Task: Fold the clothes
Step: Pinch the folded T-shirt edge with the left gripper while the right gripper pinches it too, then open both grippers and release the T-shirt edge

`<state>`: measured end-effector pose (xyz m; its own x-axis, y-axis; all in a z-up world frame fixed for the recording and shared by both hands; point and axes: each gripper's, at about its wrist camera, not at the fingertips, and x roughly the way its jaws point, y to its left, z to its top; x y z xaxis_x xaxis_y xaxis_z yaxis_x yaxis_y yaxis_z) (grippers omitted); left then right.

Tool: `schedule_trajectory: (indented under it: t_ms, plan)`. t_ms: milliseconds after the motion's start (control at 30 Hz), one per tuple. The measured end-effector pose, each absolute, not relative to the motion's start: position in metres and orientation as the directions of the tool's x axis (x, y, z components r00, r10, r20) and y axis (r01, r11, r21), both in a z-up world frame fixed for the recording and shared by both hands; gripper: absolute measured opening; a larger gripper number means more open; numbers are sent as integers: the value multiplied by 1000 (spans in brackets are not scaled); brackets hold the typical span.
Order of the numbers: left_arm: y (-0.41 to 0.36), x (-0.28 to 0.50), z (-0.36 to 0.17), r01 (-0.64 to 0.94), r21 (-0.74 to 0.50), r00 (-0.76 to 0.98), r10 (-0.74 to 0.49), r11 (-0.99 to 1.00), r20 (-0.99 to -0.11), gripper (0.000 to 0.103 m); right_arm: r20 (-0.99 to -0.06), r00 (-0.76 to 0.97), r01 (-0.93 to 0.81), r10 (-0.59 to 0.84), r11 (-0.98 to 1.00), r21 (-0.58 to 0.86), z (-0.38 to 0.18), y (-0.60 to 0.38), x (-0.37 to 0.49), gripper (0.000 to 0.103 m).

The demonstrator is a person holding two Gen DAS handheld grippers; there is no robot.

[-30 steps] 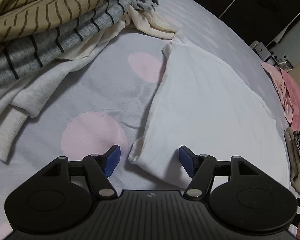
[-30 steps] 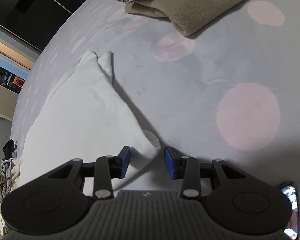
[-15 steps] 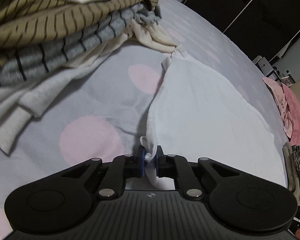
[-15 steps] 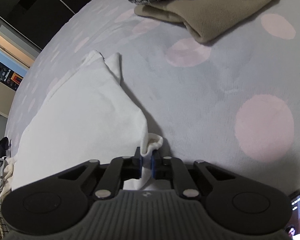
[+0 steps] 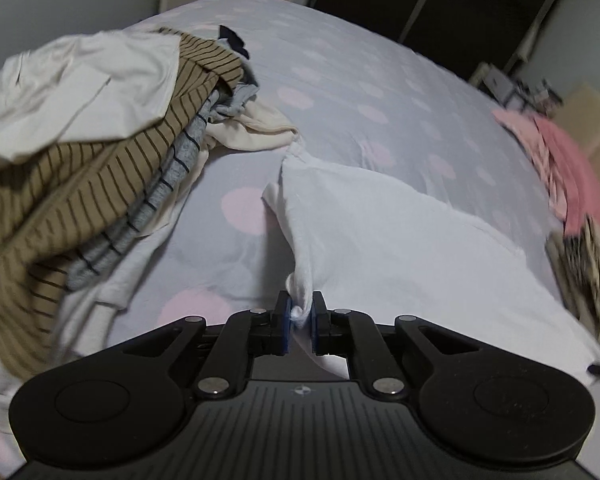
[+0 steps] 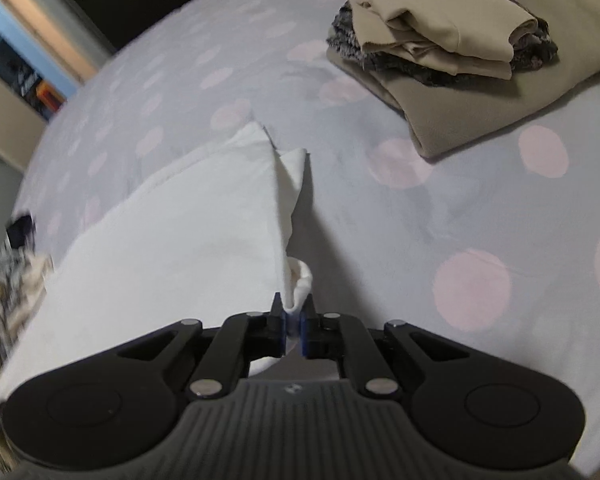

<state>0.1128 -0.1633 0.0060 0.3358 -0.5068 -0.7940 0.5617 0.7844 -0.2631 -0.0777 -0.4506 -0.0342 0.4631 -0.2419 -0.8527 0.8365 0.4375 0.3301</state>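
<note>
A white garment lies on the grey bedsheet with pink dots. My left gripper is shut on its near left corner and holds that corner lifted off the bed. In the right wrist view the same white garment stretches away to the left. My right gripper is shut on its near right corner, also lifted, with a small fold of cloth bunched above the jaws.
A heap of unfolded clothes, striped tan and grey, lies at the left. Pink clothes lie at the far right. A stack of folded tan and dark clothes sits at the right on the bedsheet. Dark wardrobe doors stand behind the bed.
Both grippers closed on the near corners of the white garment, then rose and pulled the corners up off the bed. The views now tilt up and show more of the room.
</note>
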Motion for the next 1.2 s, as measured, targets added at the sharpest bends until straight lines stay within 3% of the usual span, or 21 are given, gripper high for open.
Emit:
schedule_trajectory:
  t_ms: [233,533,633,733,867,1067,1200]
  plan:
    - [-133,80,24,646,-169,300,-451,744,-840,7,-909,382,777,-168,591,217,-25,-409,-97,7]
    - [-125,67,-11,697,-101,247,-370,710,-895,8,-949,298,704,-106,696,144,-49,-380,-103,7]
    - [-128,66,-17,733,-69,227,-339,677,-913,11,-957,276,697,-93,705,132,-52,-376,-103,8]
    - [-126,69,-16,741,-45,236,-322,670,-917,14,-962,255,705,-101,700,113,-52,-378,-106,16]
    - [-129,79,-12,728,-41,255,-326,684,-910,20,-954,271,730,-130,674,116,-48,-394,-108,17]
    - [-155,94,-17,719,-45,276,-343,694,-898,26,-901,403,767,-162,597,236,-46,-429,-103,40]
    - [-175,102,-24,717,-49,277,-349,696,-895,26,-873,458,779,-171,550,301,-57,-453,-84,50]
